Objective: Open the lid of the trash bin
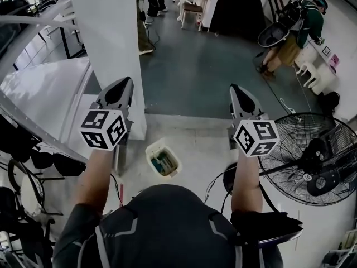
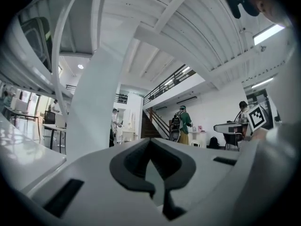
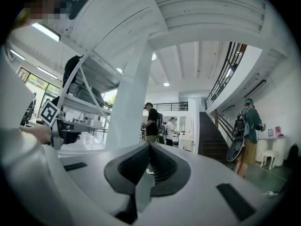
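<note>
A small cream trash bin (image 1: 162, 159) stands on the pale floor between my two arms, below and behind both grippers. From above, its top shows a dark greenish inside; I cannot make out a lid. My left gripper (image 1: 118, 90) is held up in front of a white pillar, its jaws closed together with nothing between them (image 2: 150, 142). To the right, at the same height over the floor, my right gripper (image 1: 239, 94) also has its jaws together and empty (image 3: 150, 147). Neither gripper view shows the bin.
The white pillar (image 1: 109, 38) rises just ahead of the left gripper. A large black floor fan (image 1: 315, 161) stands at the right, with cables on the floor beside it. A white table (image 1: 44, 94) and black stools (image 1: 33, 155) are at the left. A person with a backpack (image 1: 295, 27) bends at the far right.
</note>
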Demonstrator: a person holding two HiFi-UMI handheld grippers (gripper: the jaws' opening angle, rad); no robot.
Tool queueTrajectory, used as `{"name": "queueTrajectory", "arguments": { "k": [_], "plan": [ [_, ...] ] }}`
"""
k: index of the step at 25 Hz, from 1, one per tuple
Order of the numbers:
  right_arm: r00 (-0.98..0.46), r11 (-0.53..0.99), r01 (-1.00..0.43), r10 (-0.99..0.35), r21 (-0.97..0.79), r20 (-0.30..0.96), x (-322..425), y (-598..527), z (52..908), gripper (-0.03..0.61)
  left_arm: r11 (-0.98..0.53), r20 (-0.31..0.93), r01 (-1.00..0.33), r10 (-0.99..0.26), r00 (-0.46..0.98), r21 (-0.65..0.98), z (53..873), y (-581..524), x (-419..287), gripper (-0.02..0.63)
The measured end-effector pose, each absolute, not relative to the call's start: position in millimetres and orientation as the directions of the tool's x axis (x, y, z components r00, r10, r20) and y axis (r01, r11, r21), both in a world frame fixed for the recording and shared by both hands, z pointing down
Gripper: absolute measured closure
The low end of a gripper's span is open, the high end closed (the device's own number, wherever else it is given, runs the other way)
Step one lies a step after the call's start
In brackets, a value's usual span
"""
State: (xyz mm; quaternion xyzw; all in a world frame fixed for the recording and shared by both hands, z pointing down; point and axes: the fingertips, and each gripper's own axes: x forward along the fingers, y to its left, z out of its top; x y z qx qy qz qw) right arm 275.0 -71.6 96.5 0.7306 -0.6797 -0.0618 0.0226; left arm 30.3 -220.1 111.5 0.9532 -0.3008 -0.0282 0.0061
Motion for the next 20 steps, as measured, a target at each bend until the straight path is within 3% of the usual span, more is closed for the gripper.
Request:
{"name": "queueTrajectory", "arguments": {
  "k": [20],
  "plan": [
    [0.063,-0.068,-0.993,-0.996,0.098,-0.059,273,-82,98,0.554,-0.82,-0.063,-0.57,-0.572,0.818,0.042,115,-223,28,0.606]
  ]
}}
